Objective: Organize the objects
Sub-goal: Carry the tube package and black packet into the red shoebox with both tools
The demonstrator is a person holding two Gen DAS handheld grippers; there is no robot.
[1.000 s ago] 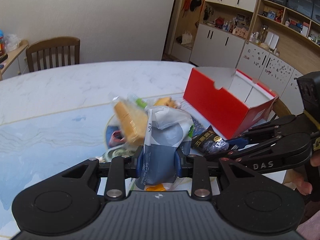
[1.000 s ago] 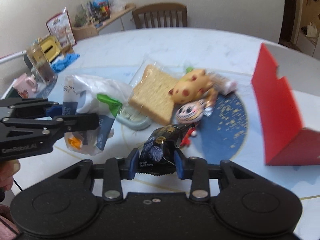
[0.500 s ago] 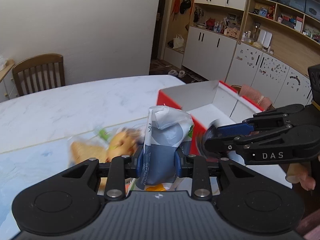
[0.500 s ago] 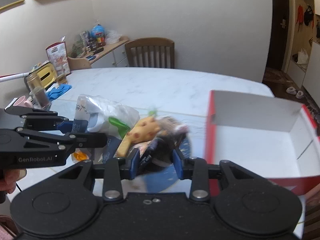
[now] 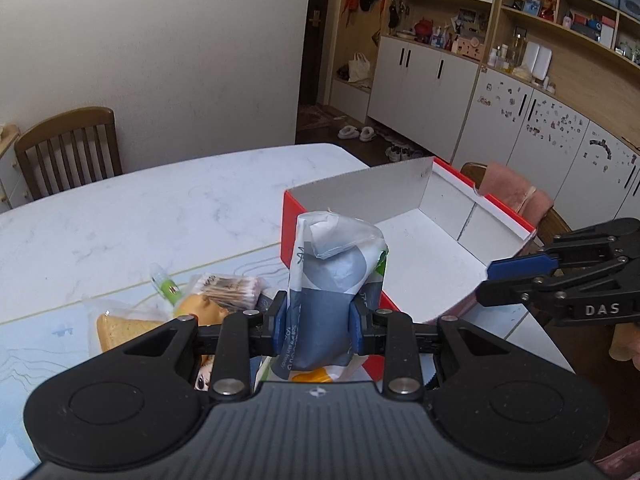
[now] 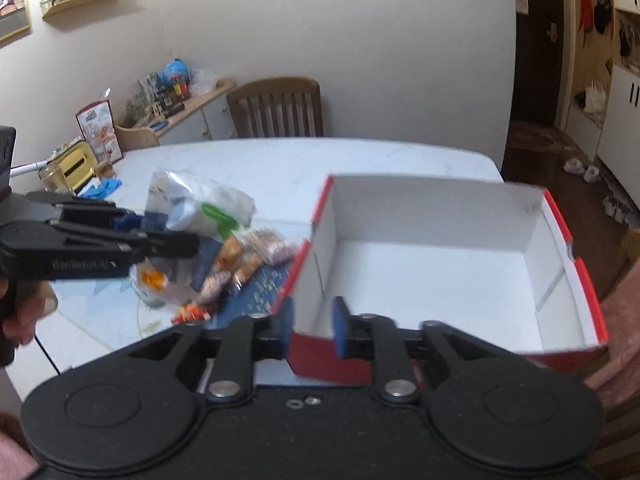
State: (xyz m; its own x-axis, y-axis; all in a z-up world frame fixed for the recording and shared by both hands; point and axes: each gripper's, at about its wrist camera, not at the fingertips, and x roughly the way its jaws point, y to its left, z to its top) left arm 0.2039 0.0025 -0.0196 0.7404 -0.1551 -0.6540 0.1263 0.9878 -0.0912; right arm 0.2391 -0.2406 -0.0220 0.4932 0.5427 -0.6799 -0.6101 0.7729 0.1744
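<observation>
Grey-and-white plastic pouch (image 5: 332,288), clamped upright in left gripper (image 5: 318,318), rides near red box's (image 5: 290,232) near wall; right gripper (image 6: 313,326) empty, pads parted over the box; next: carry over rim, release inside.

Left gripper (image 5: 319,320) pads clamp a grey-white plastic pouch (image 5: 326,300); right gripper (image 6: 312,326) jaws parted, empty.

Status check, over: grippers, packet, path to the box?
Left gripper shut on blue-grey packet. Right gripper open, empty, at red box near corner. Box mouth unobstructed.
</observation>
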